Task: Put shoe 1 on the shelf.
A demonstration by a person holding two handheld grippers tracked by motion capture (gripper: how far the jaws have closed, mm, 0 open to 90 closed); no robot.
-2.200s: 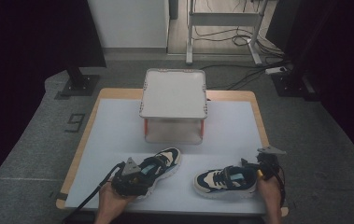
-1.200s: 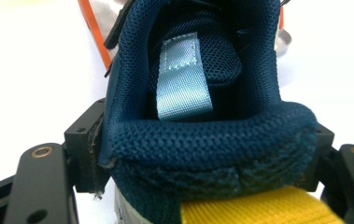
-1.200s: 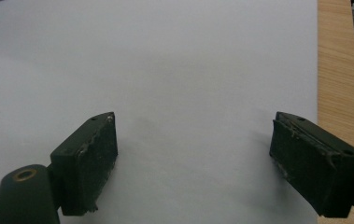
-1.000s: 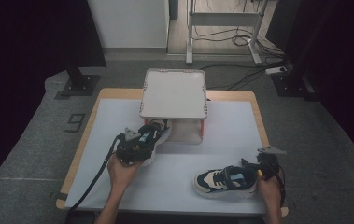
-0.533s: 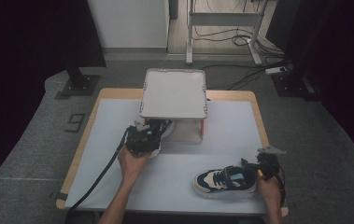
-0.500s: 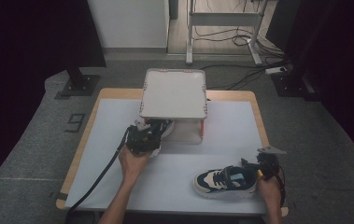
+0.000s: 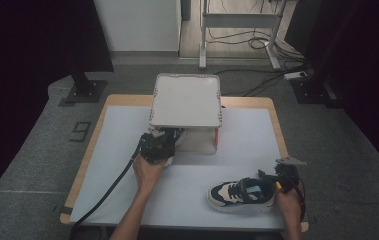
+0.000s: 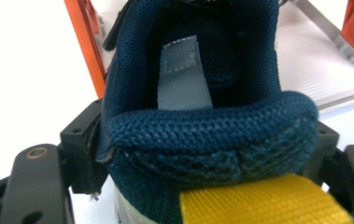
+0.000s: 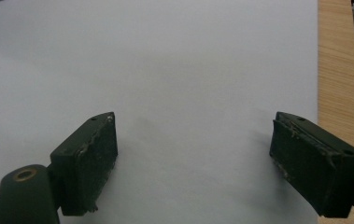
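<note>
Step in hand: placing the first shoe (image 8: 198, 121) into the shoe rack (image 7: 186, 102) that stands at the middle of the bench's far edge (a two-level stand with a white top and orange side posts, as far as the views show).

Left tool (image 7: 156, 146): at the rack's near left corner, heel of the first shoe between its jaws. The jaws have just been opening. In the left gripper view the black pads sit beside the navy heel collar on both sides, and whether they press on it I cannot tell.

First shoe: toe pointing in under the rack's top shelf, with the grey lower shelf (image 8: 324, 70) and an orange post (image 8: 88, 42) around it. Its yellow heel tab (image 8: 258, 203) faces the camera.

Right tool (image 7: 283, 178): near the bench's near right corner, just behind the heel of the second shoe (image 7: 241, 192). Its jaws stand wide apart with nothing between them, only the white bench (image 9: 188, 70) beneath.

Second shoe: flat on its sole near the bench's near edge, right of centre, toe toward the left.

Next move (a judgement): let the first shoe settle on the lower shelf, finish opening, and back the left tool straight out without dragging the heel. Then the right tool must close on the second shoe's heel.
</note>
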